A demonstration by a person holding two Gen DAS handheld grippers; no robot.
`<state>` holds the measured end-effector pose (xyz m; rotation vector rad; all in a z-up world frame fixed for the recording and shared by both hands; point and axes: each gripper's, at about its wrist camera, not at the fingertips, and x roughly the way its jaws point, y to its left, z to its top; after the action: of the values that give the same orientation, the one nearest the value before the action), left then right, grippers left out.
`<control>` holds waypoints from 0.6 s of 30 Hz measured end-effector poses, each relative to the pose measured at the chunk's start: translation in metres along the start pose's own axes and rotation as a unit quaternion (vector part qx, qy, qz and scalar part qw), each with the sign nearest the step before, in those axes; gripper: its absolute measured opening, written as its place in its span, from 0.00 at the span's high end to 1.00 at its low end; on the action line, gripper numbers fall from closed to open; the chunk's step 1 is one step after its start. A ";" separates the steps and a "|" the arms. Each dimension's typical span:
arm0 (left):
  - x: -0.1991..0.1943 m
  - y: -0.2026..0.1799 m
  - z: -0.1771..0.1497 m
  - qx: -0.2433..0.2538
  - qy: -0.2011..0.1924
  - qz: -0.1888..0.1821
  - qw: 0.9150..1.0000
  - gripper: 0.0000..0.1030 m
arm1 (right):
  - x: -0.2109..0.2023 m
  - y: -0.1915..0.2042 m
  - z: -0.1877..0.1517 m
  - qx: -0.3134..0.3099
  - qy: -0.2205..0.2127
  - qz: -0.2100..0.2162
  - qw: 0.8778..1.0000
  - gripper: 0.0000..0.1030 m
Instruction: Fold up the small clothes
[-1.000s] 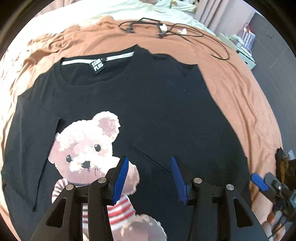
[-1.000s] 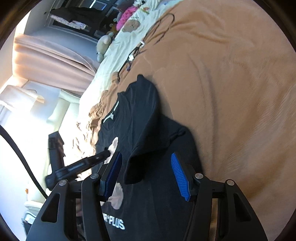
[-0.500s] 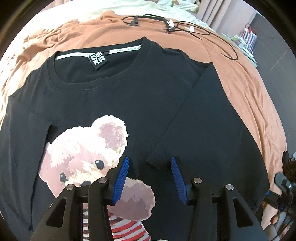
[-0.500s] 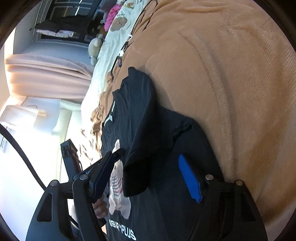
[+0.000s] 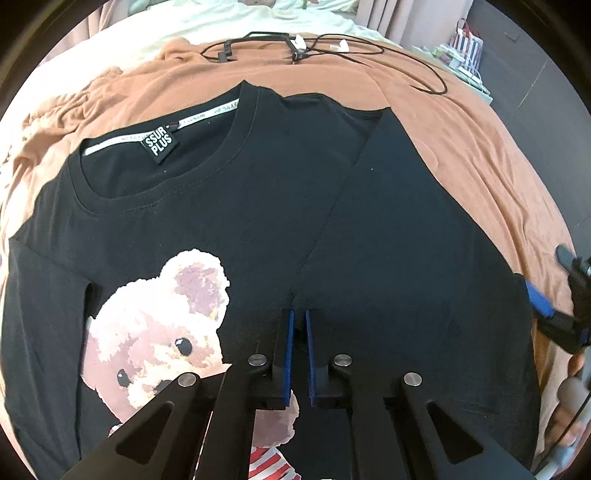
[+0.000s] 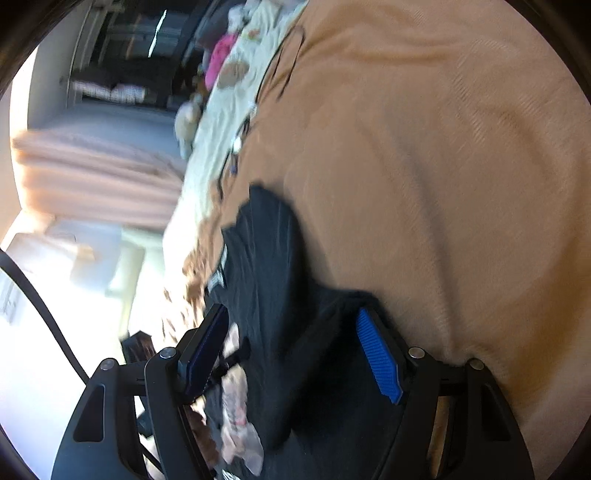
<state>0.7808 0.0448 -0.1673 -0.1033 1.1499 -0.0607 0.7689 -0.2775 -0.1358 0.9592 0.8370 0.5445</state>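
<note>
a rust-orange blanket [image 5: 461, 122] covers the bed and carries everything else; a cream sheet [image 5: 221, 22] shows beyond it, and black cables [image 5: 332, 40] trail across its far end, well apart from the work.

on the blanket lies the black t-shirt [image 5: 240, 192], face up, collar away from the left wrist camera and hem toward it, so its long axis runs straight out from the left gripper. the neck label [image 5: 159, 144] reads ssur plus, and a teddy-bear print [image 5: 159, 332] fills the chest on the camera's left side. both side panels look already turned inward: the right sleeve panel [image 5: 406, 240] lies diagonally over the body, its free corner ending near the shirt's midline, and a narrower fold shows along the opposite edge.

the left gripper [image 5: 298, 332] sits directly over that corner, its blue pads brought nearly together with only a thin slit between them. the tips meet the cloth just where the sleeve edge ends, and it looks pinched on that edge, though whether fabric is truly between the pads i cannot tell for sure.

the right gripper [image 6: 295, 354] is at the shirt's right edge, low over the black cloth, its jaws spread wide and holding nothing; its view is motion-blurred. the left wrist view catches it at the far right margin [image 5: 554, 306].

the left gripper is the nearer one to the sleeve corner, so any smoothing or lengthwise fold likely turns on it, with the shirt stretching away ahead of it.
</note>
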 end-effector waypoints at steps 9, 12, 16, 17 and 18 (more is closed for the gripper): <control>-0.008 0.001 0.002 -0.011 -0.010 -0.003 1.000 0.94 | -0.022 0.004 -0.013 0.006 0.008 0.019 1.000 0.32; -0.016 0.003 0.003 -0.011 -0.014 -0.006 1.000 0.94 | -0.018 0.008 -0.011 -0.011 0.043 0.020 0.999 0.32; -0.022 0.009 0.004 -0.010 -0.016 0.002 1.000 0.94 | 0.009 0.007 -0.011 -0.013 0.065 0.000 0.998 0.32; -0.023 0.010 0.004 -0.010 -0.016 0.004 1.000 0.94 | 0.017 0.005 -0.009 -0.010 0.067 -0.003 0.998 0.32; -0.024 0.012 0.004 -0.010 -0.016 0.007 1.000 0.94 | 0.023 0.004 -0.005 -0.009 0.067 -0.001 0.998 0.32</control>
<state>0.7749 0.0591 -0.1450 -0.1138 1.1194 -0.0358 0.7776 -0.2565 -0.1426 0.9128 0.9522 0.6179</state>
